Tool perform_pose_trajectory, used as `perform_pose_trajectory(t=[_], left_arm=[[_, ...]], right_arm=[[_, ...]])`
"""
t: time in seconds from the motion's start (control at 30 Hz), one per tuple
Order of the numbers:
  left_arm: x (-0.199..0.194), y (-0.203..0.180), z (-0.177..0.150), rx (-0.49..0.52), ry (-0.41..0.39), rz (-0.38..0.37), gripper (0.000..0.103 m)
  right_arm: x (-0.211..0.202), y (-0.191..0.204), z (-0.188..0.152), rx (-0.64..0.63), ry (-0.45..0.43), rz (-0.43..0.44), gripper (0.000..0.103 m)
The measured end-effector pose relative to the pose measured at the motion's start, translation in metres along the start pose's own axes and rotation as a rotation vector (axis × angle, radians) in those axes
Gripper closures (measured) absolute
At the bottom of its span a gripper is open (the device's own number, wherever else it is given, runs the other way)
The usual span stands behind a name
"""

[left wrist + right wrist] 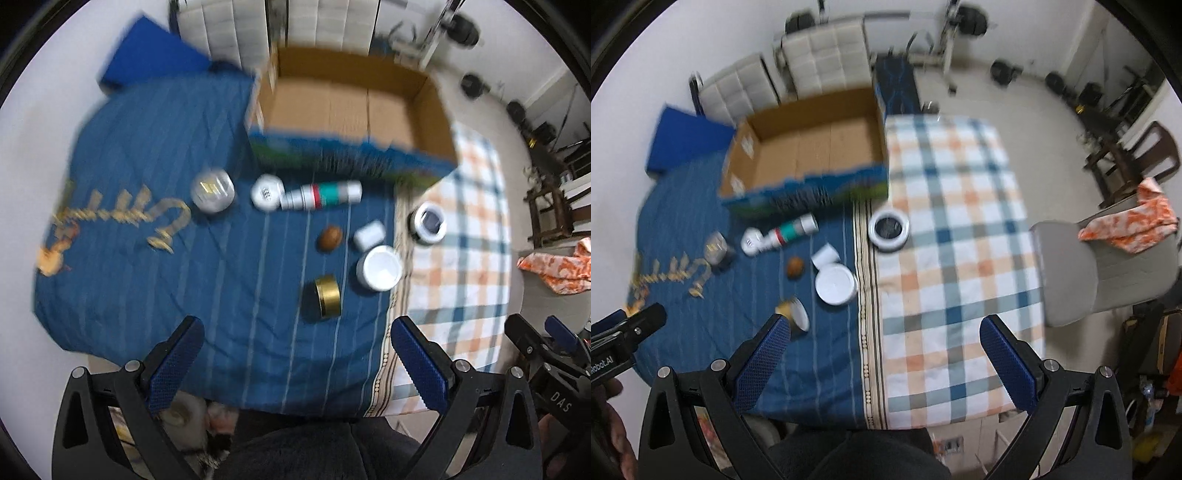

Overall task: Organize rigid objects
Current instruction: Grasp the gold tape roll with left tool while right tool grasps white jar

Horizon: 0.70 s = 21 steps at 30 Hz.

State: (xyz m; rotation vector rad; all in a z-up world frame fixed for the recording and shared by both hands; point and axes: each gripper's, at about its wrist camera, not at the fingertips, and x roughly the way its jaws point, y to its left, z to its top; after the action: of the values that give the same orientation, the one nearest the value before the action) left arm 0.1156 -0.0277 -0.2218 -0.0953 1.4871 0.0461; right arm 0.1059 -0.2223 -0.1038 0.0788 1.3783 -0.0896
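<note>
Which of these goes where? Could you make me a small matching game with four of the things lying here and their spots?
Things:
1. cardboard box
2. gold tin
3. black-centred round container
4. orange cloth

Places:
A. on the checked cloth
B. on the grey chair
C. at the far side, open and empty
D. nearest the grippers, on the blue cloth

Pairs: 1-C, 2-D, 3-A, 4-B

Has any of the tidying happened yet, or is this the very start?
It looks like the start. The cardboard box holds nothing. Both the left gripper and right gripper are open and hold nothing. The gold tin, white jar, brown nut and striped tube lie on the blue cloth.
</note>
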Motion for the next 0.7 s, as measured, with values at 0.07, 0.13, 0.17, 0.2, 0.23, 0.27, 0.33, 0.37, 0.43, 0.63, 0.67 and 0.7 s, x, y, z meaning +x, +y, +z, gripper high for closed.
perform_pose_trajectory(t=[0.07, 0.13, 0.17, 0.2, 0.23, 0.27, 0.33, 0.37, 0.43, 0.63, 0.67, 0.7], left_arm=[[0.044, -0.007, 0.004, 0.001, 0.057, -0.008, 0.001], [0.080, -0.013, 0.007, 0.006, 0.107, 0.004, 0.001], [0.104, -0.017, 0.009, 0.011, 0.140, 0.001, 0.002], [0.125, -0.021, 0.009, 0.012, 0.169, 0.008, 0.006], [0.136, -0.023, 0.010, 0.013, 0.195, 0.009, 0.011], [0.159, -0.027, 0.011, 0.013, 0.236, 0.001, 0.012], [0.186, -0.031, 0.012, 0.007, 0.276, 0.010, 0.040], [0.195, -0.031, 0.012, 0.002, 0.291, 0.013, 0.052], [0.203, -0.028, 0.013, -0.015, 0.298, 0.018, 0.073], [0.189, 0.000, 0.018, -0.041, 0.222, 0.126, 0.079], [0.190, 0.005, 0.019, -0.052, 0.225, 0.125, 0.079], [0.191, 0.009, 0.020, -0.060, 0.228, 0.123, 0.079]], right_arm=[[0.044, 0.002, 0.002, -0.023, 0.048, 0.001, 0.000], [0.080, 0.003, 0.002, -0.036, 0.080, -0.001, 0.000], [0.100, 0.003, 0.002, -0.038, 0.105, 0.002, 0.000], [0.115, 0.001, 0.003, -0.032, 0.116, 0.010, 0.000], [0.128, 0.000, 0.003, -0.028, 0.126, 0.018, 0.000], [0.144, -0.001, 0.002, -0.024, 0.151, 0.018, 0.000], [0.163, -0.002, 0.002, -0.017, 0.184, 0.039, 0.000], [0.170, 0.000, 0.002, -0.019, 0.194, 0.041, 0.000], [0.182, 0.004, 0.003, -0.020, 0.215, 0.060, 0.000], [0.218, 0.033, 0.015, -0.025, 0.271, 0.138, 0.000], [0.230, 0.041, 0.018, -0.037, 0.295, 0.139, 0.000], [0.239, 0.047, 0.019, -0.045, 0.320, 0.135, 0.000]])
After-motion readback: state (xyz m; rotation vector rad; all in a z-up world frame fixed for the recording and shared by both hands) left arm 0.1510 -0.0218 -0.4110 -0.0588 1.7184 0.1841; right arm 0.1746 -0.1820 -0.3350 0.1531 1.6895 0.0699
